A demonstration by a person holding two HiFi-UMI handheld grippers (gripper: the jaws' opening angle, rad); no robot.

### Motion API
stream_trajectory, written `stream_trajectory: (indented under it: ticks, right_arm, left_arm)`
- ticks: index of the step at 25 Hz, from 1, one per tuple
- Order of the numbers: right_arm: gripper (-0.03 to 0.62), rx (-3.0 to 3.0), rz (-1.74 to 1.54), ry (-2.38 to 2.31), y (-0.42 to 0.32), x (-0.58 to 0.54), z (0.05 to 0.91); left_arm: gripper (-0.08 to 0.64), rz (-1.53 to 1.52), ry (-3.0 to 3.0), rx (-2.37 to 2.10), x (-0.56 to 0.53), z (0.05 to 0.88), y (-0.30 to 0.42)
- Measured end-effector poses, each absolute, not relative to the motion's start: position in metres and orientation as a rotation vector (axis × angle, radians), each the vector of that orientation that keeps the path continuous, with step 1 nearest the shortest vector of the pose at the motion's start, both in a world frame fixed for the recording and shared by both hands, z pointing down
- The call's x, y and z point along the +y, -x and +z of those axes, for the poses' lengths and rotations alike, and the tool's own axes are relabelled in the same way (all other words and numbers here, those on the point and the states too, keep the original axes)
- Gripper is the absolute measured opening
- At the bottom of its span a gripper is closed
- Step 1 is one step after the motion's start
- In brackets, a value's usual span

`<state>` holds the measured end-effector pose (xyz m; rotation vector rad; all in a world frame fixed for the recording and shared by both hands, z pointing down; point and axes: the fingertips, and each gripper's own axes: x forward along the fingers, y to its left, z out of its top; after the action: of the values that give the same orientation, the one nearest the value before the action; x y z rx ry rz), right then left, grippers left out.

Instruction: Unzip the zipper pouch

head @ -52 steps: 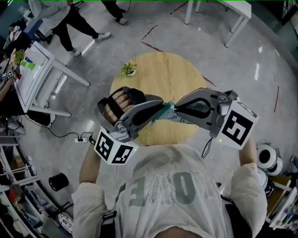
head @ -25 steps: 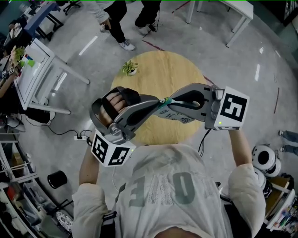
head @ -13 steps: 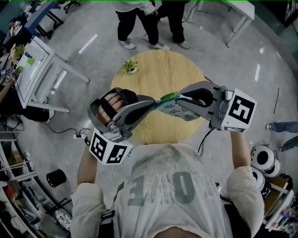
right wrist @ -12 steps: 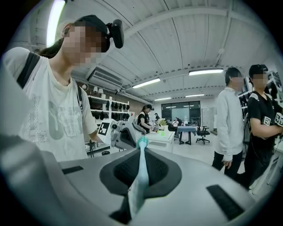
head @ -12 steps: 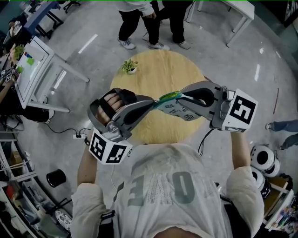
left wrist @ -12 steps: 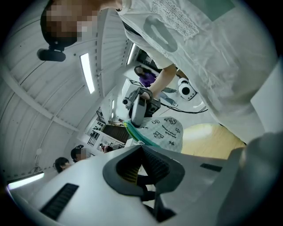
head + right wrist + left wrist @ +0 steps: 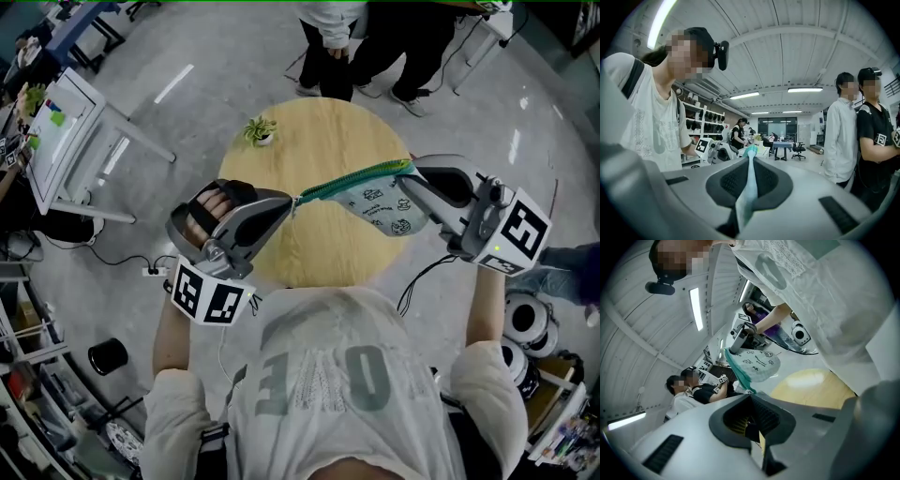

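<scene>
Left gripper (image 7: 293, 201) and right gripper (image 7: 410, 174) each clamp one end of the zipper pouch (image 7: 380, 203). It hangs stretched between them above the round table (image 7: 323, 141).

Print on the zipper pouch (image 7: 380, 204) is too small to read.

Head view looks steeply down on the round table (image 7: 323, 141). Gripper views sight along their jaws (close, near level), facing each other; all share the zipper pouch (image 7: 380, 202).

The pouch (image 7: 380, 199) is soft printed cloth, the table (image 7: 328, 141) matt pale wood, the floor (image 7: 534, 112) glossy.
</scene>
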<state>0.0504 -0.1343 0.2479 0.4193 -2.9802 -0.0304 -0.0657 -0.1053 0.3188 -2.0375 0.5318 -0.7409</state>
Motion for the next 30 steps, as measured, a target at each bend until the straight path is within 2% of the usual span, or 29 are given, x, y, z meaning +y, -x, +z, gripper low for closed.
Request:
stream_trajectory:
  ticks: [17,30]
  right_arm:
    - [0.035,-2.952,-0.026,-0.517,-0.057,-0.134,0.252]
    - [0.035,-2.691,-0.118,-0.79,-0.051,-0.165,0.307]
  left_arm:
    - [0.029,-0.63,2.229,0.654,-0.116,0.32,0.071]
    - [0.029,-0.057,2.468,1.254,-0.151,0.252,0.09]
